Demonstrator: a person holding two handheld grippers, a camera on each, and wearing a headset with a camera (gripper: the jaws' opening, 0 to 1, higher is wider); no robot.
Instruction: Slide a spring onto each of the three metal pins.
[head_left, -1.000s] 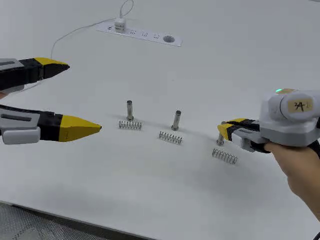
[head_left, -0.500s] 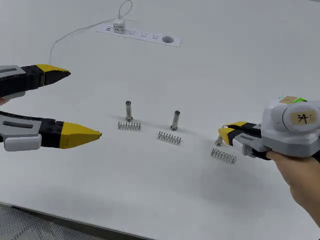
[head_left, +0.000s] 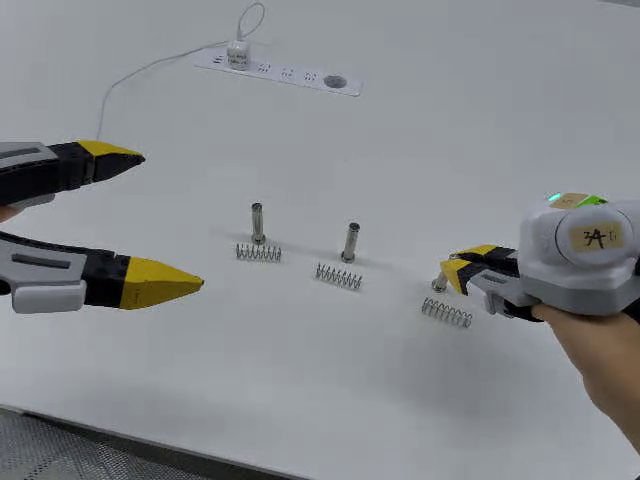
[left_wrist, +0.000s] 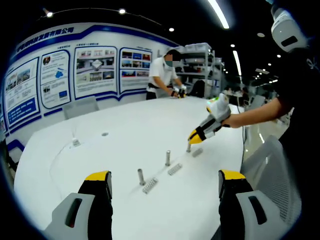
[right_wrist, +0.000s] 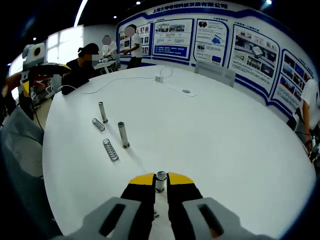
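Three short metal pins stand in a row on the white table (head_left: 330, 390): left pin (head_left: 258, 222), middle pin (head_left: 351, 241), right pin (head_left: 440, 284). A spring lies in front of each: left spring (head_left: 259, 252), middle spring (head_left: 339, 277), right spring (head_left: 447, 314). My right gripper (head_left: 452, 270) is shut on the right pin (right_wrist: 160, 181), whose top shows between the yellow tips. My left gripper (head_left: 170, 222) hangs wide open at the left, well short of the left pin (left_wrist: 141, 176), with nothing between its jaws. The left gripper view also takes in the right gripper (left_wrist: 196, 136).
A white power strip (head_left: 280, 68) with a plugged-in charger and cable lies at the far edge. The table's near edge (head_left: 150, 440) runs along the bottom left. Other people stand at the far end of the table (left_wrist: 167, 75).
The right gripper has sunk slightly at the right pin. The left gripper has barely moved and stays wide open.
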